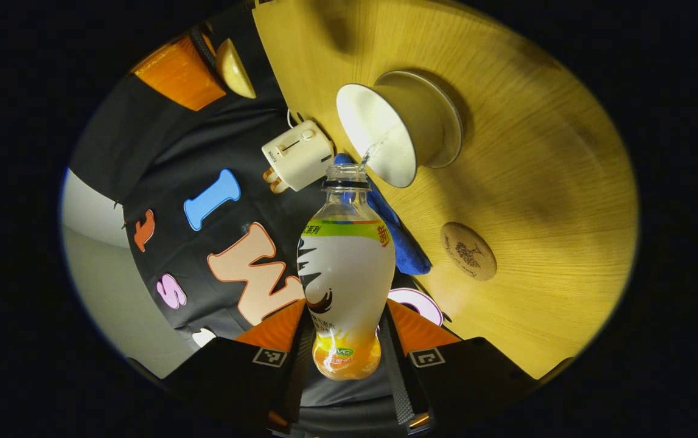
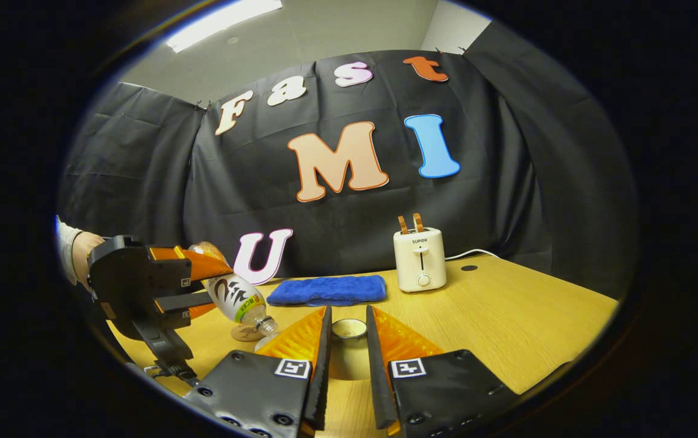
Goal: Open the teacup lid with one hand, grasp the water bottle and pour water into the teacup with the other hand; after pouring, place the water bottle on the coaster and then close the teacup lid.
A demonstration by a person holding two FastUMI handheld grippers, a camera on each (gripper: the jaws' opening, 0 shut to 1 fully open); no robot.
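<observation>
The left gripper (image 1: 347,347) is closed on the bottle (image 1: 347,274), both fingers pressing its lower body, and has it tipped with the mouth over the cup (image 1: 385,131); a thin stream runs into the cup. The right gripper (image 2: 349,340) holds the lid (image 2: 349,329) between its fingers, which look closed on the knob, though contact is hard to confirm.

The stream lands near the cup's rim, so a slight drift of the bottle could spill water on the table (image 1: 537,182). Tipping further could bring a gush and overfill the cup. The hold sits low on the bottle, so it may swing.

Count: one bottle, one cup, one lid, one coaster (image 1: 468,250), one blue cloth (image 2: 327,289), one toaster (image 2: 420,258) at the far side, two grippers.
</observation>
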